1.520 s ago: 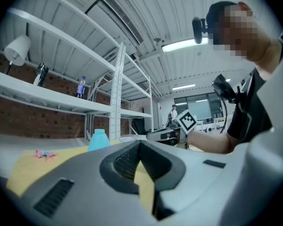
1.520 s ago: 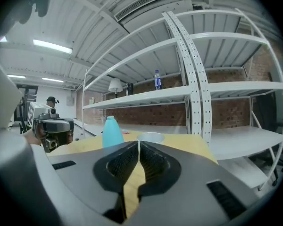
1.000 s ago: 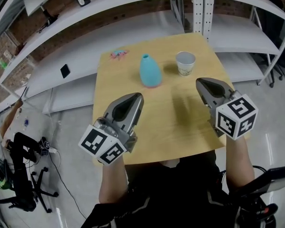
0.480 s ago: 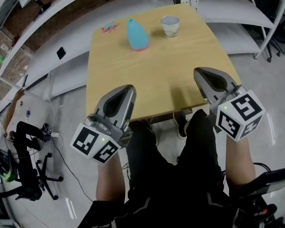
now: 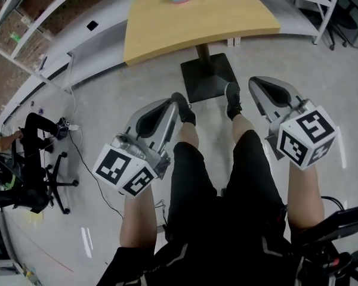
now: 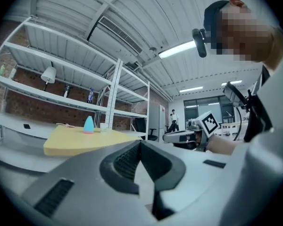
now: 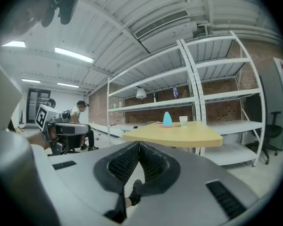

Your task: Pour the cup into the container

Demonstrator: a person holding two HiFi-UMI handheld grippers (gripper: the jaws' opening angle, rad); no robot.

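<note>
Our left tongs [image 5: 166, 109] and right tongs [image 5: 259, 87] are clenched, empty. At twelve o'clock the cup [image 7: 183, 121] stands upright, mouth seemingly upward, beside the container [image 7: 167, 119] on the tabletop [image 5: 191, 22].

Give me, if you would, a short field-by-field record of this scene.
table: ahead of the seated person, beyond both grippers
cup: upright, on the table's far part
container: blue, upright, beside the cup
left gripper: jaws shut, empty
right gripper: jaws shut, empty
pouring: not begun
</note>
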